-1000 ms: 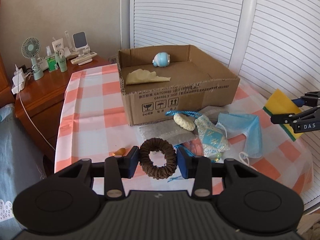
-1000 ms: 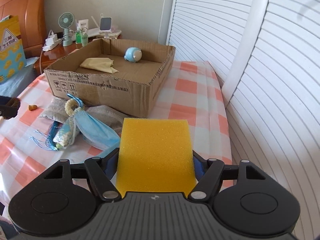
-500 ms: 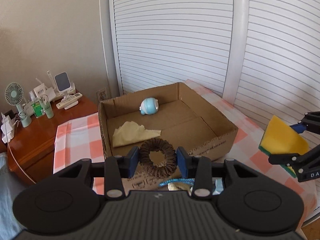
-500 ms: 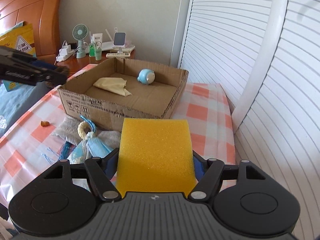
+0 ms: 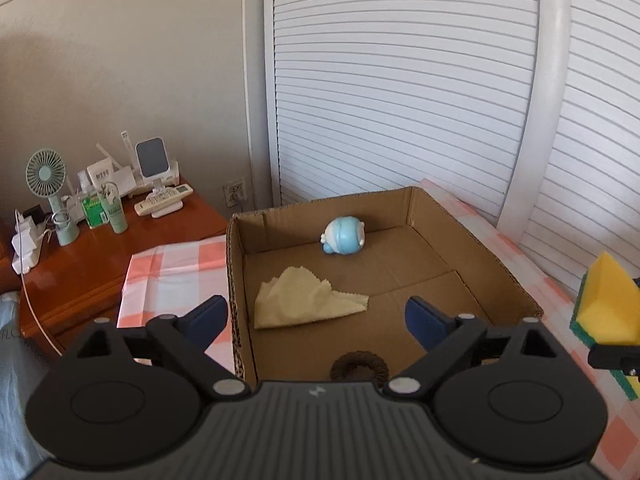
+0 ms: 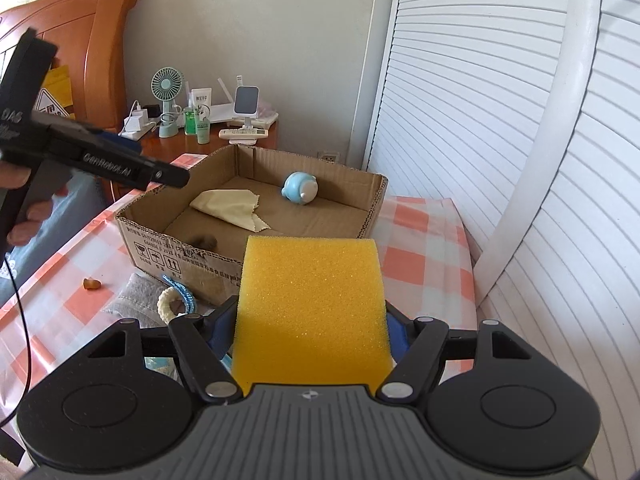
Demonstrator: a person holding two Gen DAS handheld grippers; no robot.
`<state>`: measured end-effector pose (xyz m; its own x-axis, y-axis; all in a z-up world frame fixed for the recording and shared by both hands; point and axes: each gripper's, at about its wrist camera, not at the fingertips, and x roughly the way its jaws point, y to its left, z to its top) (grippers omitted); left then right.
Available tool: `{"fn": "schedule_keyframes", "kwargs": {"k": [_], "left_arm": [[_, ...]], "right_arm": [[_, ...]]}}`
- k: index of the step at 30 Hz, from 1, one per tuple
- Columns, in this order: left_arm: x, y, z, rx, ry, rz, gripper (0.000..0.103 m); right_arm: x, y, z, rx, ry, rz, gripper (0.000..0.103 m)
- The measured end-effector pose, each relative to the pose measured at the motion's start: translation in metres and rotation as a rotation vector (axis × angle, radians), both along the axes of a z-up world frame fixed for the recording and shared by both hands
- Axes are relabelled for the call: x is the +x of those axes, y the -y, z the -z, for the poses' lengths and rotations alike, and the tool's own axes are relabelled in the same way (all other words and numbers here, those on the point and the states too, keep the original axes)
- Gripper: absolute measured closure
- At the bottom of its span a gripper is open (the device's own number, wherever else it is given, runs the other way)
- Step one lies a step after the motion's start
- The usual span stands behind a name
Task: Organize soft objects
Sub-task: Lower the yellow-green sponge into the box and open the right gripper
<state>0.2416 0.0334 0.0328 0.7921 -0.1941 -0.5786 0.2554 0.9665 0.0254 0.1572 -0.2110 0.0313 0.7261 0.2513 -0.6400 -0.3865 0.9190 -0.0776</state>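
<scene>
My left gripper [image 5: 316, 316] hangs over the near part of the cardboard box [image 5: 516, 292], its jaws opening wide with nothing between the pads. The brown scrunchie [image 5: 359, 366] lies on the box floor below it, seen blurred as a scrunchie [image 6: 205, 242] in the right wrist view. A yellow cloth [image 5: 300, 298] and a blue round toy [image 5: 343, 235] also lie inside. My right gripper [image 6: 310, 326] is shut on a yellow sponge [image 6: 310, 308] in front of the box [image 6: 372, 216]. From the left wrist view that sponge [image 5: 606, 308] shows at the right edge.
A face mask, a white ring [image 6: 170, 302] and grey fabric [image 6: 138, 300] lie on the checked tablecloth [image 6: 416, 264] before the box. A wooden nightstand [image 5: 100, 264] with a fan [image 5: 48, 184] and bottles stands left. White slatted doors [image 5: 400, 80] rise behind.
My left gripper carried the brown scrunchie from above the table to over the box, then spread its jaws; the scrunchie now lies inside the box. The right gripper rose slightly with the sponge.
</scene>
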Motion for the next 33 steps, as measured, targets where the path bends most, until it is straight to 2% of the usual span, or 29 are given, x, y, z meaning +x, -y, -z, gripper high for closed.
{"fn": "schedule_keyframes", "kwargs": {"k": [3,7,13,17,29,30,32,33], "left_arm": [[-0.011,-0.008,0.004,-0.023,-0.037,-0.016,0.003],[-0.041,-0.011,0.006,-0.007,-0.068,-0.031,0.002],[-0.095,-0.011,0.007,0.016,-0.018,-0.092,0.001],[-0.116,-0.005,0.013,0.069,0.005,-0.126,0.001],[-0.15,-0.009,0.03,0.068,-0.036,-0.18,0.001],[-0.152,-0.01,0.031,0.065,-0.039,-0.186,0.001],[-0.155,-0.013,0.032,0.051,-0.043,-0.194,0.001],[-0.155,-0.014,0.032,0.046,-0.046,-0.199,0.001]], "right_arm": [[0.001,-0.003,-0.002,-0.001,0.002,0.001,0.028],[0.006,-0.007,-0.007,0.016,-0.002,0.002,0.028],[0.03,-0.018,-0.015,0.051,-0.017,0.004,0.027],[0.055,-0.03,-0.019,0.06,-0.028,0.008,0.027],[0.156,-0.065,-0.013,0.028,-0.078,0.046,0.027],[0.163,-0.066,-0.012,0.03,-0.087,0.05,0.026],[0.175,-0.065,-0.009,0.043,-0.104,0.067,0.01],[0.177,-0.064,-0.008,0.052,-0.108,0.075,0.006]]}}
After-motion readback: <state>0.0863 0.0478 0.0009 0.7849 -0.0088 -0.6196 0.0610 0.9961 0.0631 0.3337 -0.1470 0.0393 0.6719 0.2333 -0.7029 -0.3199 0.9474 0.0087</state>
